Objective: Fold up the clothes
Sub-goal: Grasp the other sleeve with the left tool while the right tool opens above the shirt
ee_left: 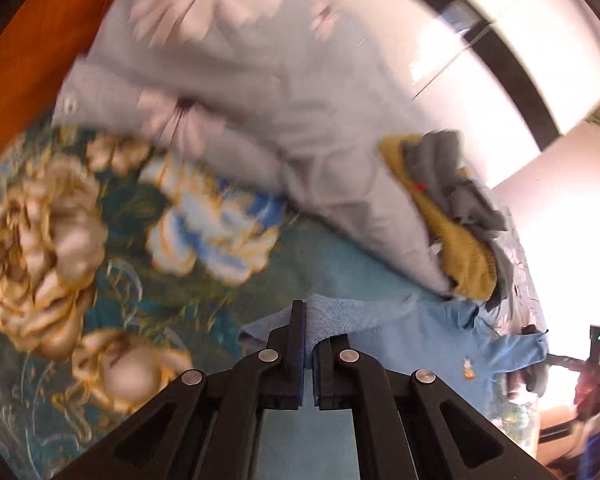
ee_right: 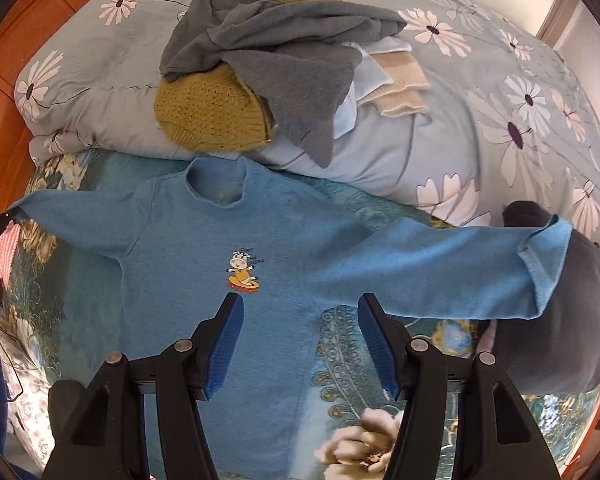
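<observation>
Sweater [ee_right: 228, 280] lay spread on the bed [ee_right: 340, 360], left gripper [ee_left: 310, 344] clamped on its sleeve cuff, right gripper [ee_right: 300, 344] jaws apart above its hem; the sleeve probably wanted folding squarely across the chest.

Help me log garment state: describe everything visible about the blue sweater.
The blue sweater is a soft knit with a round neck and a small cartoon print on the chest. It lies front-up on the floral bedspread, sleeves spread. The left gripper pinches one cuff; the open right gripper hovers over the body.
</observation>
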`<state>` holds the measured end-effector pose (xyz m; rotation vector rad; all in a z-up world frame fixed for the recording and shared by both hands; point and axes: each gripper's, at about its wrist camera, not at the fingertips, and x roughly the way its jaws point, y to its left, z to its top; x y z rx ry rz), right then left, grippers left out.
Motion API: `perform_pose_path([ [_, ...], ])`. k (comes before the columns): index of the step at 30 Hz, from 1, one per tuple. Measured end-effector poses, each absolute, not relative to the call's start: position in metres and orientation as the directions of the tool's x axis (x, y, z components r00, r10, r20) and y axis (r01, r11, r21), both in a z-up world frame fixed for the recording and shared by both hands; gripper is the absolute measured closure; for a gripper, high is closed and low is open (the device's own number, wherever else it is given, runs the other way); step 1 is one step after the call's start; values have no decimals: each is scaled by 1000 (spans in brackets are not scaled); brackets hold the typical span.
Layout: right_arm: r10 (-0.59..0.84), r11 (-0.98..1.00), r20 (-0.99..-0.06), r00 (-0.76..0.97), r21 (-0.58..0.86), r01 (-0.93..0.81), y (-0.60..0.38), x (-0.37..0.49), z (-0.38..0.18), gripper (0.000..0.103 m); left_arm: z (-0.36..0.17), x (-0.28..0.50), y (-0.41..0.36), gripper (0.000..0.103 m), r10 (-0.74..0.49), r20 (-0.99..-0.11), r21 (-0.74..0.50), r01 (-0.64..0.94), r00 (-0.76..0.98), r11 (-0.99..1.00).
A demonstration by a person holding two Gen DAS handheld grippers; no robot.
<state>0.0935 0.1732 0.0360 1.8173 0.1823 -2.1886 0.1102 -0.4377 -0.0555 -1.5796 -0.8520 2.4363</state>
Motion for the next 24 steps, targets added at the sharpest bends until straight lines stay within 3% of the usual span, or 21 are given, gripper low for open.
perform_pose_path([
  [4, -148, -955, -981, -127, 108, 277, 167, 88, 14, 42, -114, 74, -458, 100, 357, -881, -465, 430, -309, -774],
  [9, -144, -957, -985, -96, 114, 268, 157, 86, -10, 42, -140, 53, -466, 92, 302, -881, -464, 539, -365, -703],
  [13, -149, -951, -985, -87, 119, 284, 154, 90, -20, 42, -135, 59, -466, 74, 254, -872, -468, 560, -418, -684],
  [16, -159, -950, -983, -96, 126, 286, 155, 93, -25, 42, -131, 79, -456, 50, 250, -843, -506, 542, -477, -671],
  [24, -200, -965, -975, -92, 181, 188, 162, 99, -45, 42, -162, 69, -416, 52, 215, -860, -479, 583, -463, -656],
])
